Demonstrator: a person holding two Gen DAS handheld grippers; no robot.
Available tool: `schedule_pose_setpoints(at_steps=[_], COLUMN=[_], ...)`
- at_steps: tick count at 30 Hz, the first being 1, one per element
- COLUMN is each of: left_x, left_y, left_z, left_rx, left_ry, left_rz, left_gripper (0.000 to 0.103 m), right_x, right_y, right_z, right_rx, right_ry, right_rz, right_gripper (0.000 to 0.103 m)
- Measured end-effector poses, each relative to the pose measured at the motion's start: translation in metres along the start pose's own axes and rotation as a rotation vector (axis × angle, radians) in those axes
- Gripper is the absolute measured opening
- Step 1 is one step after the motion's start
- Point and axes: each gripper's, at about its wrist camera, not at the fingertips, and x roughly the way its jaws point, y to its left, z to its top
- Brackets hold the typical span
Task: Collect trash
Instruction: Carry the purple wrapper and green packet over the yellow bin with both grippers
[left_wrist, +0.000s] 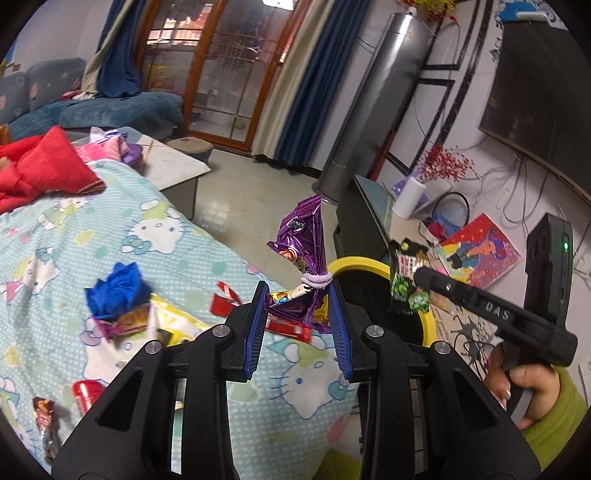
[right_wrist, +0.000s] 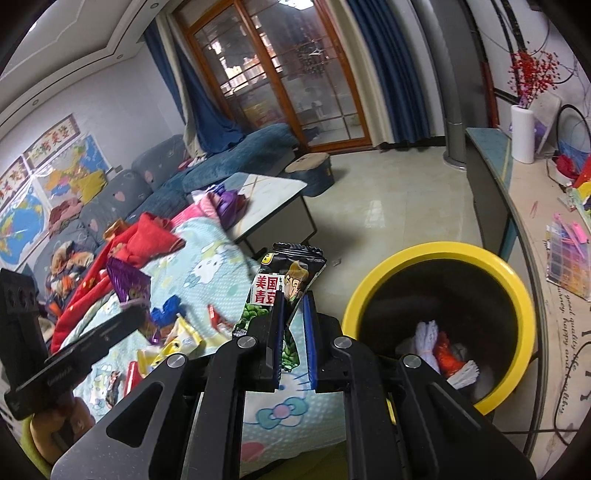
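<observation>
Left gripper: your fingers pinch the purple wrapper, near the bin.
Right gripper: fingers nearly closed on the green-pea packet.
In bin: some trash already.
Left: wrappers on the blanket.

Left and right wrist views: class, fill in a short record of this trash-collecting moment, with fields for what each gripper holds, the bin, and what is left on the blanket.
left gripper: shut on purple snack bag
right gripper: shut on black-and-green pea packet
bin: yellow-rimmed trash bin beside the bed, white and orange trash already inside
left on blanket: blue crumpled paper, red wrapper, more wrappers on the cartoon-cat blanket
</observation>
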Motion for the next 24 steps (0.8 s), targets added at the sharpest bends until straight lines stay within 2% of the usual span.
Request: schedule_pose_setpoints(at_steps=[11, 24], left_x=[0.038, 0.086], left_y=[-0.048, -0.096], left_z=[-0.009, -0.020], left_rx=[0.109, 0.215], left_ry=[0.054, 0.117], left_rz=[-0.059, -0.120], left_gripper=[0.025, 0.025], right_x=[-0.003, -0.001], right_y=[-0.040, -0.096], right_z=[0.006, 0.001], right_rx=[0.041, 0.126], right_ry=[-0.046, -0.053], right_rz=[-0.106, -0.203], right_gripper=[0.010, 0.010])
